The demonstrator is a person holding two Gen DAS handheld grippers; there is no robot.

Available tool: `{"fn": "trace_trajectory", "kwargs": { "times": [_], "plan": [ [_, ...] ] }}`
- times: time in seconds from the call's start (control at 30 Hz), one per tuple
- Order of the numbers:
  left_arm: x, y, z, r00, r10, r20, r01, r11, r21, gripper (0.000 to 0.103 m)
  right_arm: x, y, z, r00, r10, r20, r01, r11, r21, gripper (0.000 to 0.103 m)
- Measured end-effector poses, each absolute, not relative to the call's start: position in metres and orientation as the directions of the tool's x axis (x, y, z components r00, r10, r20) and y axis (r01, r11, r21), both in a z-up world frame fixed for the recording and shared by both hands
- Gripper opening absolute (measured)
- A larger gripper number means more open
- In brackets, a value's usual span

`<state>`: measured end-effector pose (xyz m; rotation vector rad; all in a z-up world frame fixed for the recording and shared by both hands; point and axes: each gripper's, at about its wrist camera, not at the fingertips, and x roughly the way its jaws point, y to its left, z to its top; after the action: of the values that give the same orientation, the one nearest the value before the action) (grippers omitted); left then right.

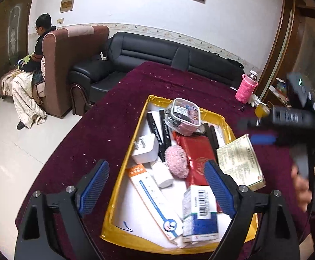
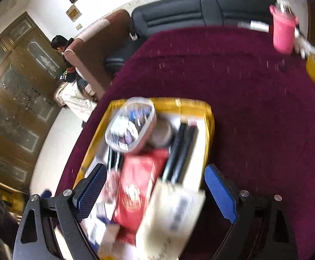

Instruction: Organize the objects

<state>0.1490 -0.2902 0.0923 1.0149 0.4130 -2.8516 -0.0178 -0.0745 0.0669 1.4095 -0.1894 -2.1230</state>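
Note:
A yellow-rimmed tray (image 1: 125, 162) lies on the maroon tablecloth (image 1: 118, 99). It holds a clear plastic box (image 1: 184, 117), black markers (image 1: 157, 130), a white charger (image 1: 145, 149), a pink fuzzy ball (image 1: 176, 161), a red box (image 1: 197, 151), an orange-and-white long box (image 1: 151, 197) and a blue-and-white medicine box (image 1: 198, 214). A cream medicine box (image 1: 239, 162) leans on the tray's right rim. My left gripper (image 1: 156, 169) hangs open over the tray's near end, holding nothing. My right gripper (image 2: 155, 171) is open above the tray (image 2: 209, 130), with the blurred cream box (image 2: 170, 212) below it, untouched.
A pink-sleeved bottle (image 1: 246, 88) and a yellow cup (image 1: 262, 110) stand at the table's far right corner. A black sofa (image 1: 157, 52) runs behind the table. A person (image 1: 39, 49) sits in a brown armchair (image 1: 70, 69) at the left.

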Motion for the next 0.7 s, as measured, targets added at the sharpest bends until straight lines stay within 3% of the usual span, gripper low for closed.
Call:
{"fn": "trace_trajectory", "kwargs": {
  "times": [0.3, 0.47, 0.7],
  "plan": [
    [0.162, -0.276, 0.094, -0.774, -0.002, -0.633, 0.181, -0.959, -0.219, 0.089, 0.007, -0.071, 0.064, -0.212, -0.648, -0.732, 0.437, -0.732, 0.522, 0.097],
    [0.166, -0.266, 0.097, -0.776, -0.015, -0.63, 0.177, -0.965, -0.195, 0.089, 0.021, -0.06, 0.082, -0.349, -0.604, -0.717, 0.428, -0.783, 0.451, 0.096],
    [0.175, -0.258, 0.1, -0.794, -0.098, -0.6, 0.217, -0.967, -0.13, 0.091, 0.045, -0.065, 0.075, -0.24, -0.698, -0.675, 0.476, -0.691, 0.545, 0.096]
  ]
}}
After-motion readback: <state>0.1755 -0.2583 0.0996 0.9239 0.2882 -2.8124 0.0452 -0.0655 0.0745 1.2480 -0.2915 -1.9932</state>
